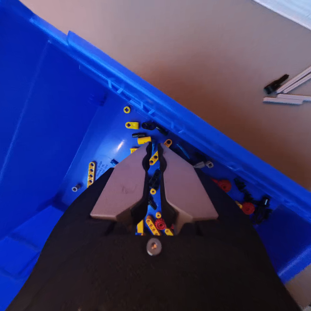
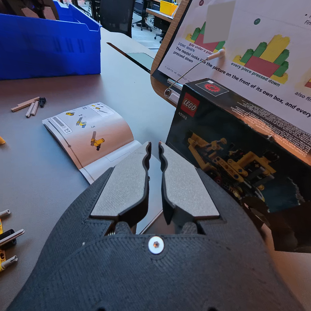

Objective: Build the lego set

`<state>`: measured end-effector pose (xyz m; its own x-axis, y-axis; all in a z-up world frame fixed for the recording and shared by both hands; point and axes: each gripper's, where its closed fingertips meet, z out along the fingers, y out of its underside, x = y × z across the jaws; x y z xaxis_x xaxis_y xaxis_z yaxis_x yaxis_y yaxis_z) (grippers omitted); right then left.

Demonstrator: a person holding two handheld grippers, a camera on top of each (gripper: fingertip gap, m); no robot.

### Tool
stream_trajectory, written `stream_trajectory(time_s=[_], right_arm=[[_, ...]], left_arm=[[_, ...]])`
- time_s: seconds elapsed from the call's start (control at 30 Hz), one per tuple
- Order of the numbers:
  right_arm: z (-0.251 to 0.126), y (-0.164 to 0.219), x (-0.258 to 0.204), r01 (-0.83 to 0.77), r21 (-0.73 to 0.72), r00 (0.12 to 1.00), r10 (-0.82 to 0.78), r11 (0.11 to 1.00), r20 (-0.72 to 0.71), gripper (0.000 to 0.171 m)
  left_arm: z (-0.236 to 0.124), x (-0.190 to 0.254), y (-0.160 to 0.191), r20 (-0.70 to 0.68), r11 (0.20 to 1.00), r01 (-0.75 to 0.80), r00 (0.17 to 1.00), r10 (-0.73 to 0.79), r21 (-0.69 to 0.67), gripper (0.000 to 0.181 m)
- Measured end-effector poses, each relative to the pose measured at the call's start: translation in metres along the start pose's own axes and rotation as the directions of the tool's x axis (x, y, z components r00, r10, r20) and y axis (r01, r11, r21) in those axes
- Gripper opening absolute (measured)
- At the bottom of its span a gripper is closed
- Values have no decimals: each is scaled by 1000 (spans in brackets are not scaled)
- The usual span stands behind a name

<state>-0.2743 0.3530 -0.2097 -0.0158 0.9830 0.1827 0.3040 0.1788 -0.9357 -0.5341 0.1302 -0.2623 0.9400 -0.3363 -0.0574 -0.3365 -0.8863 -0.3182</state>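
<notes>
My left gripper (image 1: 154,145) hangs inside the blue bin (image 1: 50,117), just above its floor. Its jaws stand almost together with a thin slit between them, and nothing is held. Small lego parts lie under and around it: a yellow beam (image 1: 91,174), yellow connectors (image 1: 132,125), black pins (image 1: 154,179) and red gears (image 1: 247,207). My right gripper (image 2: 154,144) hovers over the open instruction booklet (image 2: 87,134), jaws equally close together and empty. The lego box (image 2: 235,151) stands just to its right.
Grey axles (image 2: 31,107) and a black connector (image 2: 42,101) lie on the table near the bin (image 2: 50,50); they also show in the left wrist view (image 1: 289,99). More loose parts (image 2: 8,235) sit at the left edge. A printed sheet on a stand (image 2: 235,50) rises behind the box. The gap from one gripper's tips to the other's is roughly 35 cm.
</notes>
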Motion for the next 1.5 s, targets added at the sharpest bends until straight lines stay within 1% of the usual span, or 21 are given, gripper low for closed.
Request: stream_trajectory(time_s=[0.03,0.17,0.37,0.47,0.53,0.6,0.7,0.87,0.97,1.0,1.23,1.37,1.5], right_arm=[[0,0,0,0,1,1000,0,1000,0,4],[0,0,0,2,2,1000,-2,1000,1,4],[-1,0,0,0,4,1000,0,1000,0,3],[0,0,0,1,2,1000,-1,1000,1,3],[-1,0,-1,2,2,1000,-2,1000,2,3],[-1,0,-2,4,3,1000,-4,1000,6,3],[-1,-1,-4,5,5,1000,-5,1000,16,2],[-2,-2,-7,0,14,999,-1,1000,34,0],[-4,-3,-7,-16,26,999,14,1000,44,0],[-5,-4,-7,-22,29,999,20,999,45,0],[-7,-4,-8,-32,34,998,31,999,53,0],[-6,-3,-9,-24,27,998,23,999,51,0],[-6,-3,-8,-25,26,999,24,999,47,0]], left_arm=[[0,-2,1,10,1000,-10,1000,10,-15,4],[6,-2,5,-18,999,-11,1000,10,-42,3],[7,-2,3,-43,999,-4,999,2,-45,3],[6,-3,6,-36,998,-4,999,2,-62,3],[2,-3,6,-27,999,-7,1000,6,-49,3],[-8,-2,5,-23,1000,5,1000,-5,-26,3],[-33,-1,-1,-23,999,24,999,-23,35,3],[-76,18,-13,-174,982,125,980,-100,141,3],[-93,37,-23,-266,967,164,958,-109,194,3],[-98,43,-28,-277,964,162,956,-100,212,3],[-123,102,-60,-279,967,22,959,51,253,3],[-112,143,-79,-256,967,-80,956,143,244,3],[-78,175,-95,-215,966,-166,954,208,199,3]])
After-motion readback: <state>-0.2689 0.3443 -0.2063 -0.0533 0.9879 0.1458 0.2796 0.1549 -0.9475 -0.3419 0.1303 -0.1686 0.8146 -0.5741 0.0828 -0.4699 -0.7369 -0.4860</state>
